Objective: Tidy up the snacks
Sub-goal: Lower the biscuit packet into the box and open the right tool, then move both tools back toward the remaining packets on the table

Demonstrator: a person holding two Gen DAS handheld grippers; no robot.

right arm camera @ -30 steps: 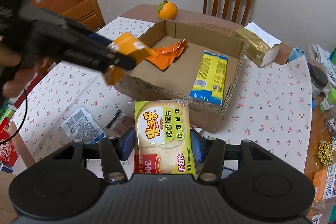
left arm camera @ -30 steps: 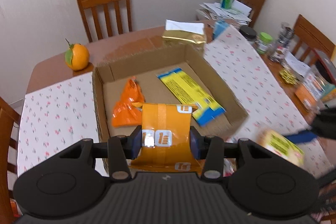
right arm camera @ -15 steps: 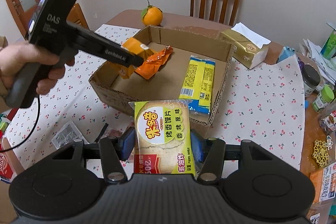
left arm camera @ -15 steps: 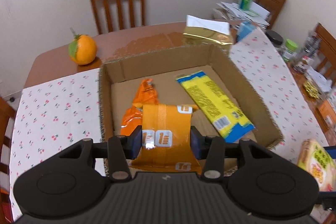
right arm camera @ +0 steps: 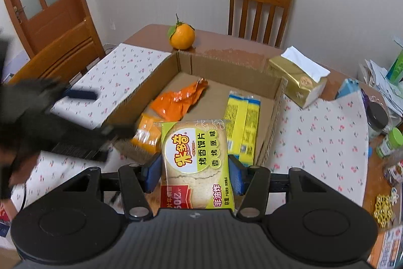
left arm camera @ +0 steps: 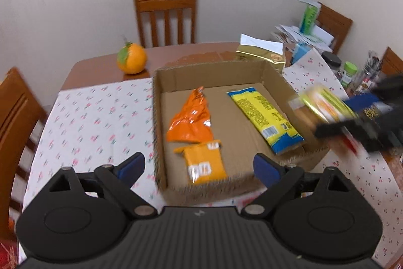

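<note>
An open cardboard box sits on the table. Inside lie a crumpled orange wrapper, a yellow-and-blue packet and a small orange snack pack near the front wall. My left gripper is open and empty above the box's front edge. My right gripper is shut on a green-and-yellow bread-slice packet, held over the box's near right corner; it shows blurred in the left wrist view.
An orange fruit and a gold tissue pack stand behind the box. Jars and papers crowd the right side. Wooden chairs ring the table.
My left gripper has opened and the small orange pack now lies in the box. My right gripper has moved with the bread packet over the box.
</note>
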